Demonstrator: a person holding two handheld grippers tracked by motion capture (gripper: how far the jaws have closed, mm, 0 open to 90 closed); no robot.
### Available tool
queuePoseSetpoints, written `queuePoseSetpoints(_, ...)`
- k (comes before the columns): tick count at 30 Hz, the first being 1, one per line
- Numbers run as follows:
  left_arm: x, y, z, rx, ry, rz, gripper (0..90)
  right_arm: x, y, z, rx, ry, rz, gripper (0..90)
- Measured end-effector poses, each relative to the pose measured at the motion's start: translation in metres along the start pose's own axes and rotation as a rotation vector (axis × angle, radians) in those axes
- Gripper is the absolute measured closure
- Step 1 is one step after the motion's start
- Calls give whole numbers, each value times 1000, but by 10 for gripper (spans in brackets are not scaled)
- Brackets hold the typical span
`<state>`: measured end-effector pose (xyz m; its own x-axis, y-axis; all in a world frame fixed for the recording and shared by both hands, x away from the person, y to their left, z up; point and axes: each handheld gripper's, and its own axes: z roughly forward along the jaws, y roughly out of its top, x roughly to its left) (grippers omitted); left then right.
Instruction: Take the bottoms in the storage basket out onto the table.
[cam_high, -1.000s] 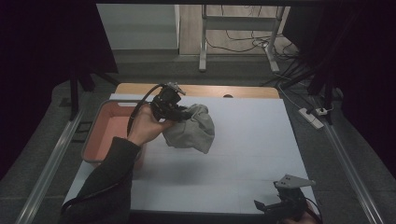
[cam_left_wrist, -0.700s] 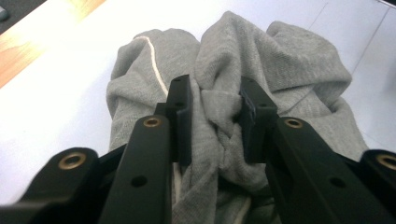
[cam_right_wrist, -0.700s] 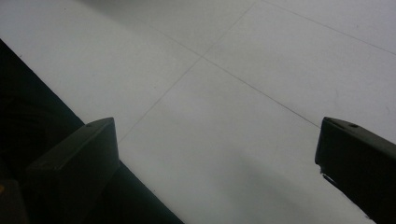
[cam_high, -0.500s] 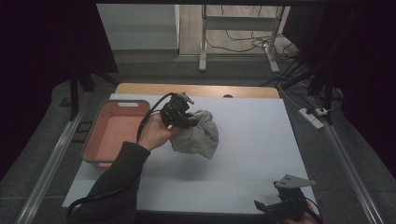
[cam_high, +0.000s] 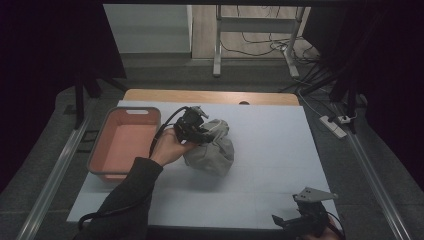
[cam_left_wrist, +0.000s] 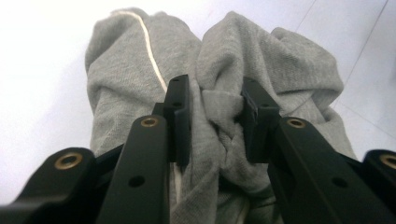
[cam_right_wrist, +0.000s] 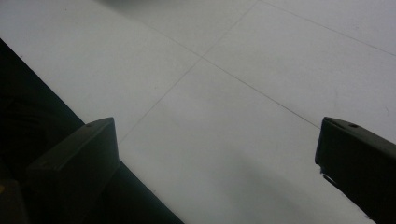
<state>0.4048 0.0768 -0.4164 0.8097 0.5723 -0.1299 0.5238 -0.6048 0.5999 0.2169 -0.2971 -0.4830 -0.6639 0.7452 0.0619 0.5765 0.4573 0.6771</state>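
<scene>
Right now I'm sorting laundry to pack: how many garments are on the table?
1: a crumpled grey knit fabric garment mid-table, right of the pink plastic bin, pinched by the left hand-held gripper. More could hide inside the bundle.

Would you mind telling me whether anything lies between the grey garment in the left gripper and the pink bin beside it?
Nothing visible does. The left gripper is shut on the grey garment, and between it and the pink bin there is bare white table, crossed by the person's own hand.

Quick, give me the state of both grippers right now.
Left gripper: shut on the grey cloth.
Right gripper: open, holding nothing, over the white table.
</scene>
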Motion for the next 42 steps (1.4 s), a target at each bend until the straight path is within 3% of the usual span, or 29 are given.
queuePoseSetpoints(11,2,-19,24,65,15,-5,665,1,0,0,5,-1,0,0)
queuePoseSetpoints(18,3,-26,34,73,1,-9,666,1,0,1,9,-2,-6,0)
queuePoseSetpoints(25,2,-30,44,101,23,15,671,1,0,1,11,-3,-10,0)
queuePoseSetpoints(34,2,-33,58,108,12,5,677,2,0,1,13,-4,-13,0)
queuePoseSetpoints(42,1,-41,62,84,8,27,677,2,1,2,17,-5,-18,0)
